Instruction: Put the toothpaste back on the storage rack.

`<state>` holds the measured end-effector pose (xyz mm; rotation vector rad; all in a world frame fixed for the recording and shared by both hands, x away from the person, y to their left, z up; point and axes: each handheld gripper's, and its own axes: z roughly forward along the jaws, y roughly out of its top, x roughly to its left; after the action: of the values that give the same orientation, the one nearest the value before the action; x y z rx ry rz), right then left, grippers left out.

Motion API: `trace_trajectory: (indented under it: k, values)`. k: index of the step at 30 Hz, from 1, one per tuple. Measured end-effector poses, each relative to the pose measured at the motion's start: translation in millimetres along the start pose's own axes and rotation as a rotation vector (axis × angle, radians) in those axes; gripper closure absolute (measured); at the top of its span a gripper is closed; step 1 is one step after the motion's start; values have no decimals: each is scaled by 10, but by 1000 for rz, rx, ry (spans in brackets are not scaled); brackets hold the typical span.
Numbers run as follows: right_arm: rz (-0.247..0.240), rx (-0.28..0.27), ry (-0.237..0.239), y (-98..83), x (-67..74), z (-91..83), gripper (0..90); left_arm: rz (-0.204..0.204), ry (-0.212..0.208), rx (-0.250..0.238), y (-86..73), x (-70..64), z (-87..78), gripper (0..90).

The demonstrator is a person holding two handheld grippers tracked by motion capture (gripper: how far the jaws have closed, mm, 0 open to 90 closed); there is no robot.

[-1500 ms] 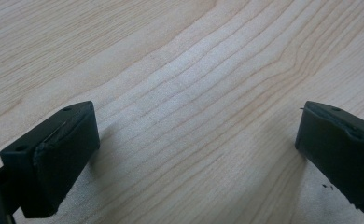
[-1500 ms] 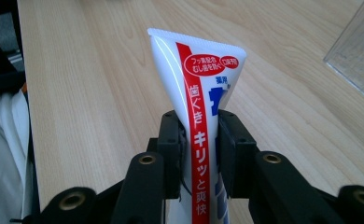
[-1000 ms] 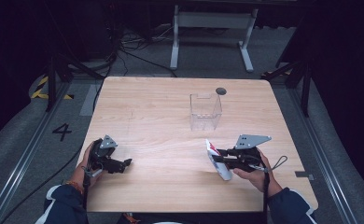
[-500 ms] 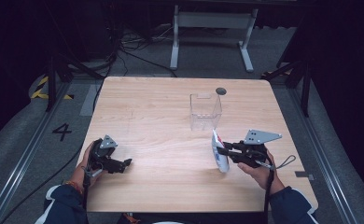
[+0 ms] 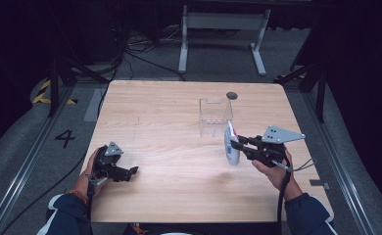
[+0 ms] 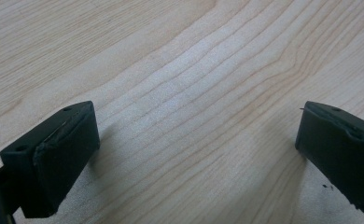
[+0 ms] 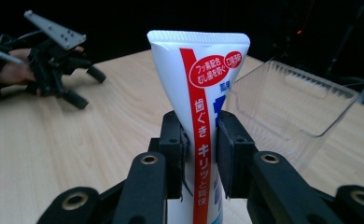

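Observation:
A white toothpaste tube [image 5: 230, 146] with a red stripe and Japanese print [image 7: 203, 93] stands upright in the air, crimped end up. My right gripper [image 5: 235, 145] is shut on the tube's lower half, its two pads [image 7: 173, 154] pressing each side. A clear plastic box [image 5: 214, 116] stands just beyond it on the table; in the right gripper view the box [image 7: 292, 112] is right of the tube. My left gripper [image 5: 130, 171] rests low at the table's near left, open, with bare wood between its pads [image 6: 63, 154]. It also appears far left [image 7: 84, 86] in the right gripper view.
The wooden table [image 5: 169, 112] carries a small dark round spot [image 5: 231, 95] near its far edge behind the box. A metal stand [image 5: 223, 29] and cables lie on the dark floor beyond. A floor mark "4" [image 5: 65, 138] is left of the table.
My right gripper has lifted and carried the tube up and toward the clear box, and the tube has turned from slanted to upright. The left gripper has stayed put.

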<state>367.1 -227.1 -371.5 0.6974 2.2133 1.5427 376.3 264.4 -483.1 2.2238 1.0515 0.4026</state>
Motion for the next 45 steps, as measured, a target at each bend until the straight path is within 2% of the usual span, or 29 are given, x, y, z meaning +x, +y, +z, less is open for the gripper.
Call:
trace_trajectory:
  k: [1,2,6,7,10,17,22,27,34,45]
  values:
    - [-6,-12,-13,16,-9,-8,741,-11,-5,2,-3,-8,0,1]
    - [-7,-18,-20,37,-22,-16,742,3,0,1,1,2,-1,1]
    - [-6,-33,-26,96,-68,-33,742,1,0,0,0,1,0,1]
    - [-3,-49,-31,136,-99,-47,742,-14,-8,4,-3,-10,0,1]
    - [-5,-59,-36,193,-128,-67,742,4,-1,1,1,3,-1,1]
    - [3,-84,-51,310,-188,-78,743,0,1,0,0,0,0,2]
    - [-9,-101,-63,443,-234,-53,743,0,0,0,0,-1,0,1]
    - [-18,-104,-68,599,-274,49,743,0,1,0,0,-1,0,2]
    - [-3,-119,-73,655,-355,160,743,-1,0,0,0,-1,0,2]
    - [7,-111,-94,744,-467,361,746,0,1,0,0,-1,0,1]
